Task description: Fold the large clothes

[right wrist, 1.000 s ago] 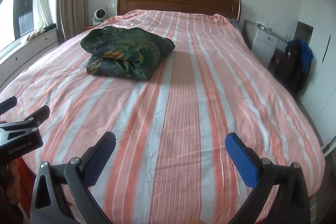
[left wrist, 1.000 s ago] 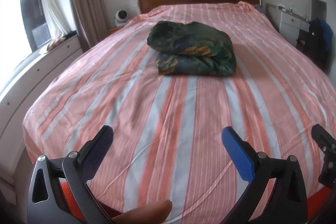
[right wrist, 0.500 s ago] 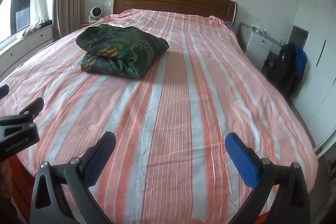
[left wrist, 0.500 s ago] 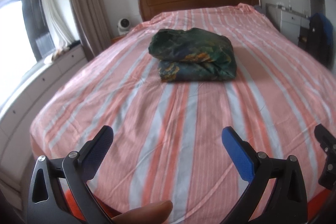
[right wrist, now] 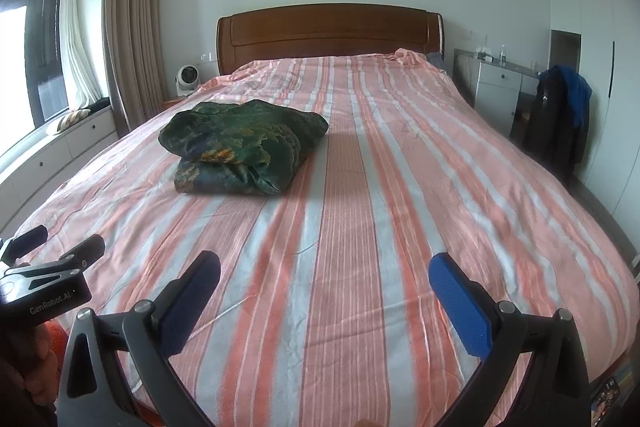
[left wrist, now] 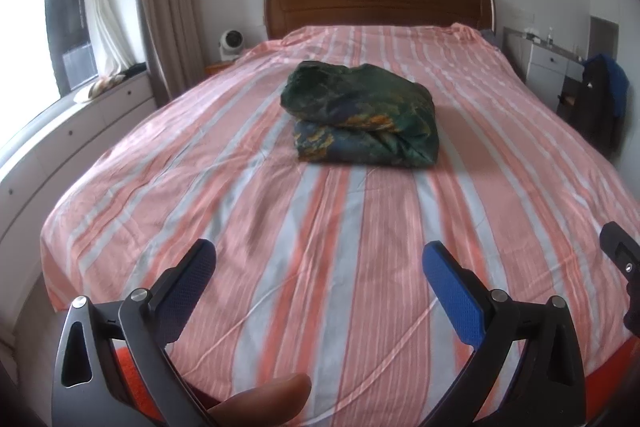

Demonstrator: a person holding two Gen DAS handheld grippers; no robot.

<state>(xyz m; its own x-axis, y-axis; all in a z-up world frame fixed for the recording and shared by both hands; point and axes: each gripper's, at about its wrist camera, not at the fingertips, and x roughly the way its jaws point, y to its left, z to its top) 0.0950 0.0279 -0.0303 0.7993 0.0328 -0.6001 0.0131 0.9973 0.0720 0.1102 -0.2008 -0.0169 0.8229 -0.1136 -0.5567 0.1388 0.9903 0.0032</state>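
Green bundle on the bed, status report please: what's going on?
Left gripper and right gripper open, empty, apart from it. Green garment folded on striped bed. Nothing between.

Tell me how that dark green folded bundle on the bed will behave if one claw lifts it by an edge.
Probably floppy: the green bundle is soft, creased fabric in loose stacked layers, so lifting one edge would likely unfold it. It looks bulky but likely light. Pushed across the striped sheet, it may drag and bunch rather than slide cleanly.

Soft daylight is admitted through the window (left wrist: 24,39) at nine o'clock — blown out to glare; edges are bowed and vignetted, and the striped bedsheet (left wrist: 328,267) is slightly blurred.
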